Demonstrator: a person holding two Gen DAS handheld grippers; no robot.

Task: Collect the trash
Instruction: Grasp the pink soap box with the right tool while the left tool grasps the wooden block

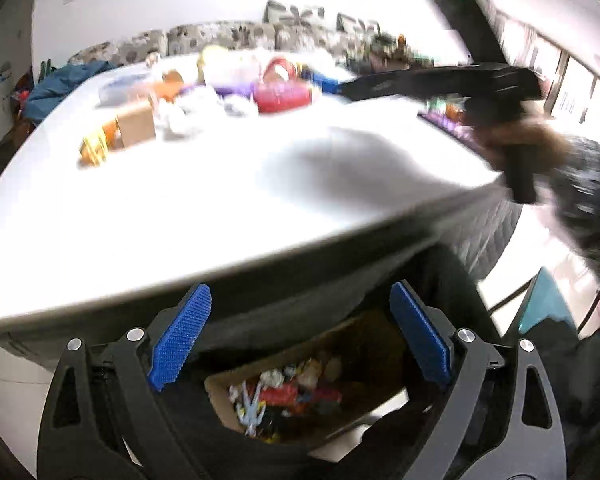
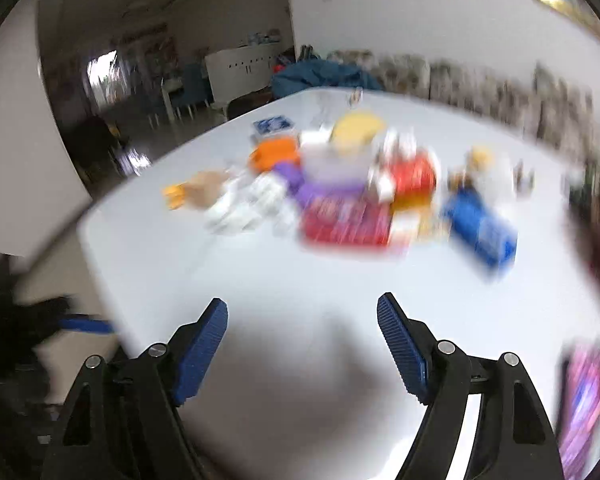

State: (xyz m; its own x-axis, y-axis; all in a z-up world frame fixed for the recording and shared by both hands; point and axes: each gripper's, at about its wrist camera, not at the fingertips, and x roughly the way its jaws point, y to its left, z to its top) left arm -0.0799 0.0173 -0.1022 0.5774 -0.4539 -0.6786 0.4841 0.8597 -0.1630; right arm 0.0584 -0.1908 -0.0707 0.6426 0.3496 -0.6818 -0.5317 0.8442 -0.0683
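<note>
A pile of trash lies on the white table (image 1: 180, 208): a red packet (image 2: 346, 220), a blue packet (image 2: 480, 228), crumpled white paper (image 2: 244, 204), an orange item (image 2: 274, 154) and a brown box (image 1: 134, 124). My left gripper (image 1: 300, 336) is open and empty, below the table's near edge, above a cardboard box (image 1: 220, 392) on the floor that holds several wrappers. My right gripper (image 2: 302, 344) is open and empty over the bare near part of the table (image 2: 260, 280). It shows blurred in the left wrist view (image 1: 340, 90), reaching toward the pile.
A patterned sofa (image 1: 220, 36) runs along the far wall behind the table. A blue cloth heap (image 2: 324, 74) lies at its end. A teal chair (image 1: 548, 304) stands to the right of the floor box. Colourful packets (image 2: 584, 400) lie at the table's right edge.
</note>
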